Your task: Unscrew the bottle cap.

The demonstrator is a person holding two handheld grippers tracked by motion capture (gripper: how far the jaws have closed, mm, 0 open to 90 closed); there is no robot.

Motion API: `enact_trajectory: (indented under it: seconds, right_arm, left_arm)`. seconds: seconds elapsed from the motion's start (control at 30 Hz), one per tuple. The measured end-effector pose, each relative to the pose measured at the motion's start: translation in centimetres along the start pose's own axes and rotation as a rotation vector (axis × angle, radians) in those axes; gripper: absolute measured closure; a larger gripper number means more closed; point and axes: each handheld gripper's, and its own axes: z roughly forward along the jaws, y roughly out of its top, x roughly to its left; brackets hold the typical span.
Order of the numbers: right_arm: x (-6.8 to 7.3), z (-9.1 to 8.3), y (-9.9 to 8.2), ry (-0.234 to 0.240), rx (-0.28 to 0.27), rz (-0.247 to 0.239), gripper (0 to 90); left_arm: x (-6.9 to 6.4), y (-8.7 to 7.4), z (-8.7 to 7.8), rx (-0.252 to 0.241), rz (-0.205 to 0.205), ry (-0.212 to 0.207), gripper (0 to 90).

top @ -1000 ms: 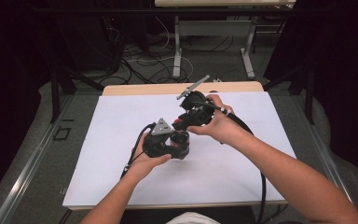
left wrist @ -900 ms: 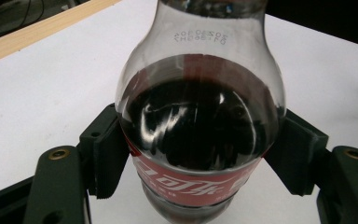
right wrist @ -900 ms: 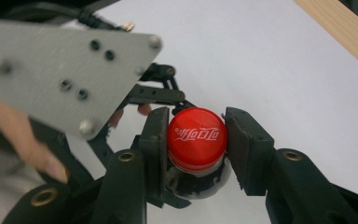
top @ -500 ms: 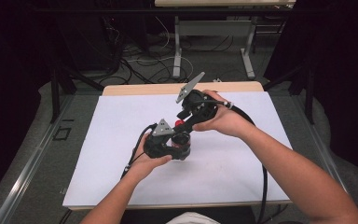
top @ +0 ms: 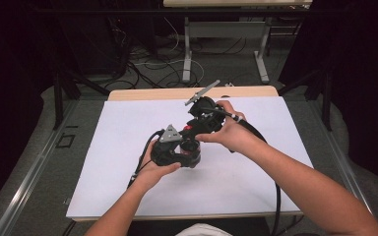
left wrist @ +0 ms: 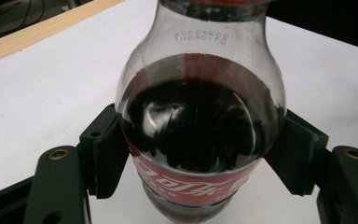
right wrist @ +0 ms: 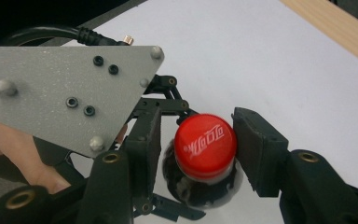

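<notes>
A white table top [top: 256,187] is shown, bordered at its far edge by a wooden strip [top: 142,93]. Near its middle, a cola bottle [left wrist: 200,126] with a red label is gripped at its body by the left gripper [top: 179,150], whose pads are pressed against both sides. The bottle's red cap [right wrist: 205,145] is flanked by the pads of the right gripper [right wrist: 200,156], lowered from above; these jaws have just been closing, with contact on the cap not clearly resolved.
</notes>
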Motion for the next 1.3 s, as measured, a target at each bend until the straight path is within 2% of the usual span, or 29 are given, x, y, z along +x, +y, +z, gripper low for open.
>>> enact_trajectory:
  seconds: [0.23,0.27,0.33,0.4,0.57,0.63,0.7,0.8,0.83,0.87,0.9,1.0,1.07,1.13,1.17,1.2,1.3]
  right_arm:
    - [0.1,0.5,0.2,-0.018,0.011,-0.067,58.7]
    - [0.1,0.6,0.2,-0.014,0.02,-0.067,59.5]
    - [0.0,0.6,0.3,-0.003,0.025,-0.096,60.6]
    - [-0.3,0.6,0.4,0.014,0.031,-0.121,60.9]
    - [-1.0,0.6,0.9,0.094,0.083,-0.254,61.2]
    - [-1.3,0.6,1.1,0.122,0.093,-0.287,61.2]
    - [-1.4,0.5,1.2,0.147,0.087,-0.34,61.2]
    - [-1.6,0.5,1.2,0.165,0.081,-0.373,61.3]
    - [-1.6,0.4,1.2,0.172,0.082,-0.381,61.3]
    - [-1.7,0.4,1.1,0.183,0.085,-0.388,61.3]
    - [-1.6,0.4,1.1,0.175,0.089,-0.395,61.3]
    - [-1.7,0.5,1.1,0.181,0.092,-0.393,61.2]
    - [-1.7,0.5,1.1,0.168,0.085,-0.364,59.3]
    - [-1.5,0.4,1.0,0.147,0.071,-0.322,49.9]
    - [-1.3,0.3,1.0,0.124,0.058,-0.297,46.5]
    - [-1.2,0.1,1.0,0.115,0.045,-0.273,45.2]
    - [-0.7,-0.3,0.9,0.06,0.04,-0.239,43.8]
  left_arm:
    - [-0.1,0.0,0.1,0.006,0.008,-0.004,30.0]
    - [-0.2,0.0,0.1,0.007,0.008,-0.003,30.0]
    - [-0.2,0.0,0.1,0.006,0.006,-0.005,30.0]
    - [-0.2,0.0,0.1,0.008,0.008,-0.005,30.0]
    - [-0.3,0.0,0.1,0.015,0.006,-0.013,30.1]
    - [-0.3,0.0,0.0,0.01,0.01,-0.011,30.0]
    - [-0.3,0.1,0.0,0.01,0.012,-0.015,30.0]
    - [-0.3,0.1,0.0,0.009,0.015,-0.021,30.0]
    - [-0.3,0.1,-0.1,0.025,0.022,-0.033,30.0]
    - [-0.3,0.1,-0.1,0.027,0.024,-0.032,30.0]
    - [-0.4,0.0,0.0,0.013,0.022,-0.02,30.0]
    - [-0.3,0.0,0.1,0.01,0.027,-0.019,30.0]
    - [-0.2,0.0,0.1,0.011,0.018,-0.014,30.0]
    - [-0.1,0.0,0.1,0.013,0.013,-0.017,30.0]
    - [0.0,0.1,-0.1,0.029,0.018,-0.02,30.0]
    - [-0.1,0.0,0.0,0.02,0.001,-0.013,30.0]
    - [0.0,0.0,-0.1,0.019,-0.004,-0.006,30.0]
